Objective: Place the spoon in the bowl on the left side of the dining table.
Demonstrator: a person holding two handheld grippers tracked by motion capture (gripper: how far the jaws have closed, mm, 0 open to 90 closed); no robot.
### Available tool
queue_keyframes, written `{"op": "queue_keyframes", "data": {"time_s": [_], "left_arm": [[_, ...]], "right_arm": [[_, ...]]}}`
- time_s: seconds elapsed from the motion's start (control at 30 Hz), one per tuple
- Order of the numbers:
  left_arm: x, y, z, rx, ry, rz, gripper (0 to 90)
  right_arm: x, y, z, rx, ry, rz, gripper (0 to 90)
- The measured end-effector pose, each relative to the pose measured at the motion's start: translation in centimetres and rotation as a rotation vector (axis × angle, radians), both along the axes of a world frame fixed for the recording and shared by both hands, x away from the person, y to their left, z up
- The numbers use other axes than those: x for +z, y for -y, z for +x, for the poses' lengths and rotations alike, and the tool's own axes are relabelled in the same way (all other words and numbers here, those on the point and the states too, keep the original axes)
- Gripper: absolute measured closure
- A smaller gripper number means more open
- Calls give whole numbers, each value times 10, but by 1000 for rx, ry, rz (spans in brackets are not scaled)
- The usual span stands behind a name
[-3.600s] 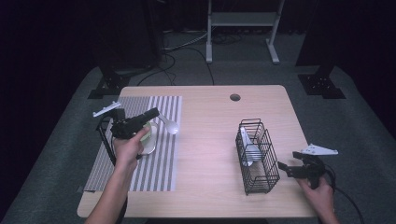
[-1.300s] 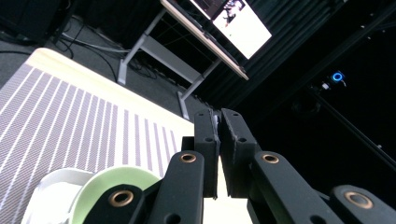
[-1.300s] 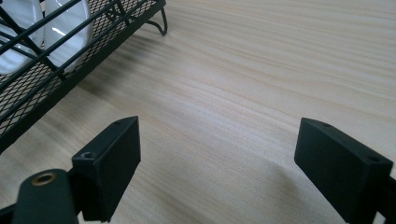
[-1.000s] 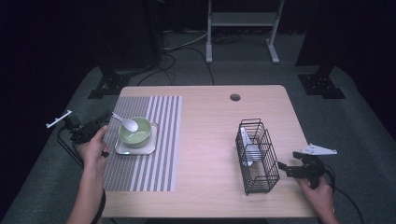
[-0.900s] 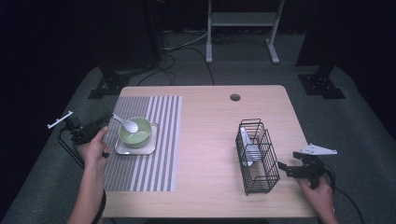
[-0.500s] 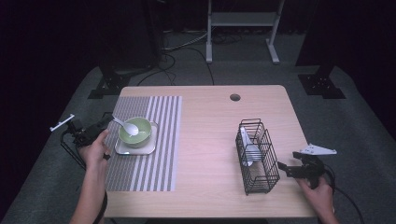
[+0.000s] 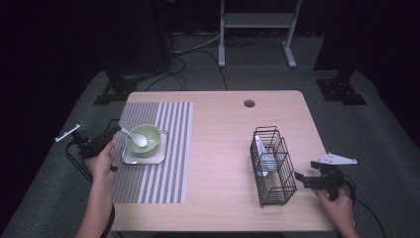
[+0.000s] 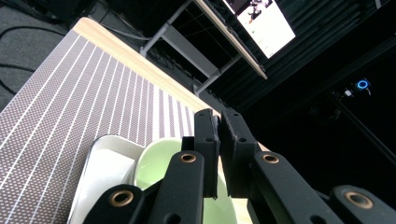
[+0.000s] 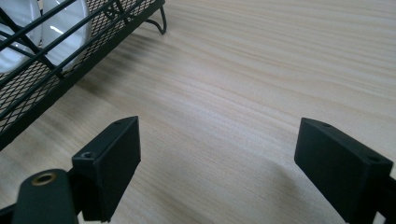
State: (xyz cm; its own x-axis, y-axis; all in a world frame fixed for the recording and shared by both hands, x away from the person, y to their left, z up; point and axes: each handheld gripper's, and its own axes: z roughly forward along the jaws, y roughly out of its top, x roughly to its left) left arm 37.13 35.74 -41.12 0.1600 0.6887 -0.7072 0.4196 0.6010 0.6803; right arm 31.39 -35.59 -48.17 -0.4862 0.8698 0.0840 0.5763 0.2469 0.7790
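Left gripper, jaws closed on nothing, sits at the bowl's nine o'clock; right gripper, wide open and empty, at the basket's four o'clock.

A wooden tabletop carries a striped mat along its left edge and a wire basket near the right edge

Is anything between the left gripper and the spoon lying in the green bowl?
Nothing visible. The left gripper, fingers shut and empty, sits at the striped mat's left edge beside the green bowl. The white spoon rests in the bowl with its handle pointing toward that gripper, the gap open.
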Motion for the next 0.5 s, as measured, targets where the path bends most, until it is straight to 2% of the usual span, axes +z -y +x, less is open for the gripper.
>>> {"op": "queue_keyframes", "data": {"time_s": [0.5], "left_arm": [[-9, -2, 2, 9, -27, -9, 858]], "right_arm": [[0, 0, 0, 1, 4, 2, 135]]}}
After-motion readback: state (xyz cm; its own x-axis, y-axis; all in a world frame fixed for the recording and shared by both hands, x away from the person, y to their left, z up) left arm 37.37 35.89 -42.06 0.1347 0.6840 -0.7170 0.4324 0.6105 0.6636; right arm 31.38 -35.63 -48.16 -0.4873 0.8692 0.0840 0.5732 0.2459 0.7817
